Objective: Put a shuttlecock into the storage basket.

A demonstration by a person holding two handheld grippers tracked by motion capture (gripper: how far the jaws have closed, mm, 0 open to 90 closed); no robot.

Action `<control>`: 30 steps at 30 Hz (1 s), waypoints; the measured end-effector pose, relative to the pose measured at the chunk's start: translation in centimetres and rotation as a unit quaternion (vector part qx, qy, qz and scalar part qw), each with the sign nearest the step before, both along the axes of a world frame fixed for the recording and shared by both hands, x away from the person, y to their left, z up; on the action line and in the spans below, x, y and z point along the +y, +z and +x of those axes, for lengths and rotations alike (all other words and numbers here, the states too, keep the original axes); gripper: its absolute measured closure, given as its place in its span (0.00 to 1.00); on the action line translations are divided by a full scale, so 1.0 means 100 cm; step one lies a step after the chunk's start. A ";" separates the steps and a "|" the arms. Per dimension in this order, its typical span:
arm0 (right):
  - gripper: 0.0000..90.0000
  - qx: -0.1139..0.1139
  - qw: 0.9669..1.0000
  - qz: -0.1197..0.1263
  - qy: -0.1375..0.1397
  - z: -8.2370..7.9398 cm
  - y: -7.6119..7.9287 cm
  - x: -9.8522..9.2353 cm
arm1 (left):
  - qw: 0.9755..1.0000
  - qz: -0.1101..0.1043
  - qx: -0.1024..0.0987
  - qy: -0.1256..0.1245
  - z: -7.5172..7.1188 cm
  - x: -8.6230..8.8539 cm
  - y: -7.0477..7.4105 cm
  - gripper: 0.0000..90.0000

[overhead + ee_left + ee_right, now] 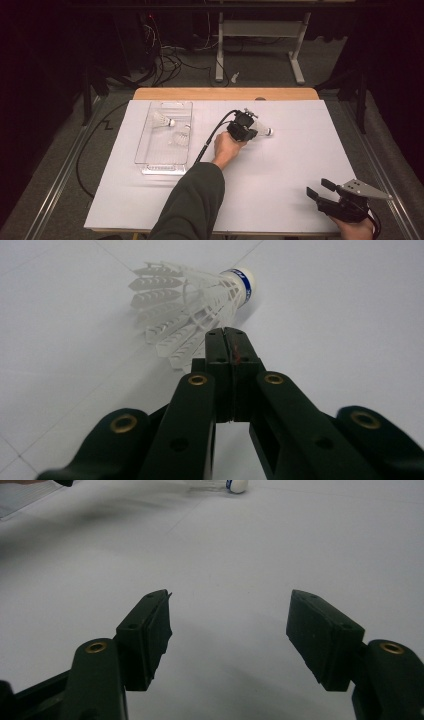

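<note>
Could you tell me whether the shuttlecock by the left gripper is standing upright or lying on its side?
On its side: the shuttlecock lies on the white mat, cork pointing sideways.

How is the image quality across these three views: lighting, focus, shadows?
High view: white table evenly lit, surroundings nearly black, clear tray faint. Left gripper view: shuttlecock fairly sharp, the shut left tongs dark, softening toward the bottom edge. Right gripper view: open right tongs dark against the table, with soft shadows across the far surface.
</note>
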State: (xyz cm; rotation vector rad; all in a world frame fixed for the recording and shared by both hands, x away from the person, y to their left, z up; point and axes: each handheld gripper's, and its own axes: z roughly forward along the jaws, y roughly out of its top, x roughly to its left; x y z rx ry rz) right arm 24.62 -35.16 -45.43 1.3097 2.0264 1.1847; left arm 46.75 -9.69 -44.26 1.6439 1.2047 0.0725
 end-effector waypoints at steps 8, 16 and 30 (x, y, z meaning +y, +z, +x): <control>0.38 0.000 1.000 -0.001 0.000 0.000 0.000 0.000 | 1.000 0.003 -0.001 -0.007 -0.002 0.002 0.003 1.00; 0.38 -0.001 1.000 -0.001 0.000 0.000 0.000 0.000 | 1.000 -0.004 -0.003 -0.005 -0.004 0.005 0.009 1.00; 0.38 -0.001 1.000 -0.001 -0.002 -0.001 0.000 0.000 | 1.000 -0.014 -0.012 -0.019 -0.014 0.014 0.028 1.00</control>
